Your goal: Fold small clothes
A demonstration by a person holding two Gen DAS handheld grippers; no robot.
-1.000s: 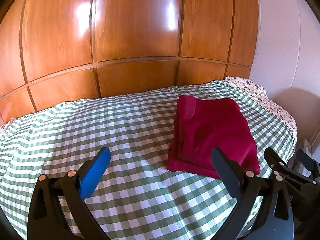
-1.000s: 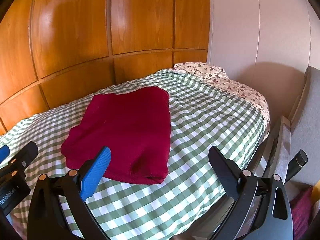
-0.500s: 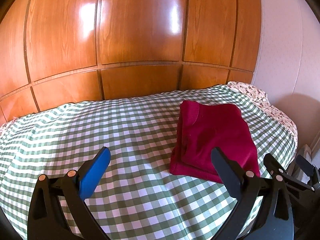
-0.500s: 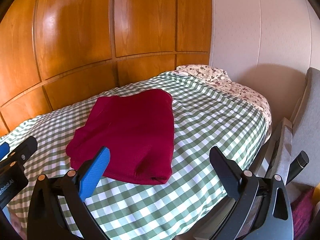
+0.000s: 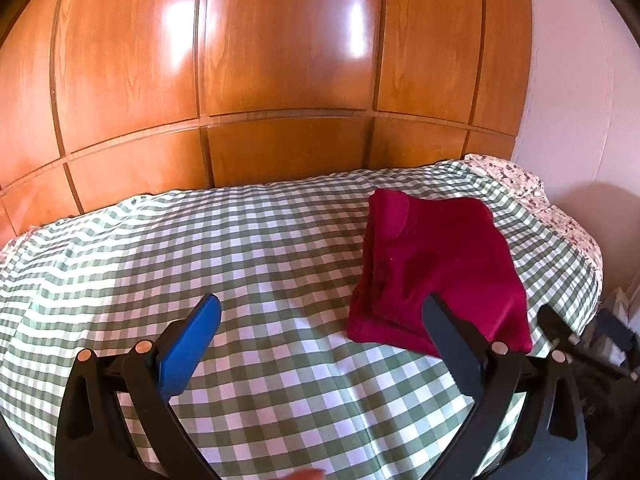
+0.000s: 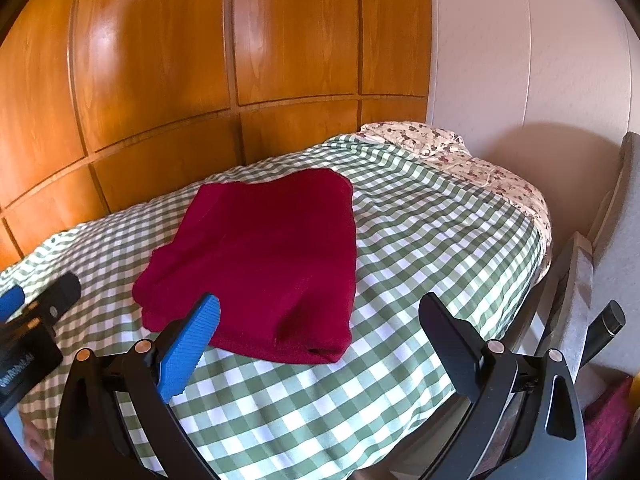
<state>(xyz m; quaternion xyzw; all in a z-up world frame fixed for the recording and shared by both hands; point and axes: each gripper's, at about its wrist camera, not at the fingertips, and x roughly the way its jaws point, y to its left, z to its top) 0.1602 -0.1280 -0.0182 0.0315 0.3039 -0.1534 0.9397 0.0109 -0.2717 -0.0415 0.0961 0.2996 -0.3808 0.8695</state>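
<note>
A dark red garment (image 5: 440, 268) lies folded into a flat rectangle on the green-and-white checked bedcover (image 5: 248, 264). In the right wrist view the same red garment (image 6: 260, 264) sits left of centre, just beyond my fingers. My left gripper (image 5: 320, 312) hangs open above the bedcover, left of the garment, with nothing between its fingers. My right gripper (image 6: 320, 312) is open too, held above the garment's near right corner and touching nothing. The left gripper's tips (image 6: 36, 300) show at the left edge of the right wrist view.
Glossy wooden panels (image 5: 280, 60) rise behind the bed. A floral sheet (image 6: 472, 160) shows at the bed's right end, against a pale wall (image 6: 520, 60). A grey upholstered piece (image 6: 624, 216) stands beside the bed at the right.
Both grippers have drawn back and tilted upward, so the bed and garment sit lower and farther in both views. The garment has not moved. Both stay open.
</note>
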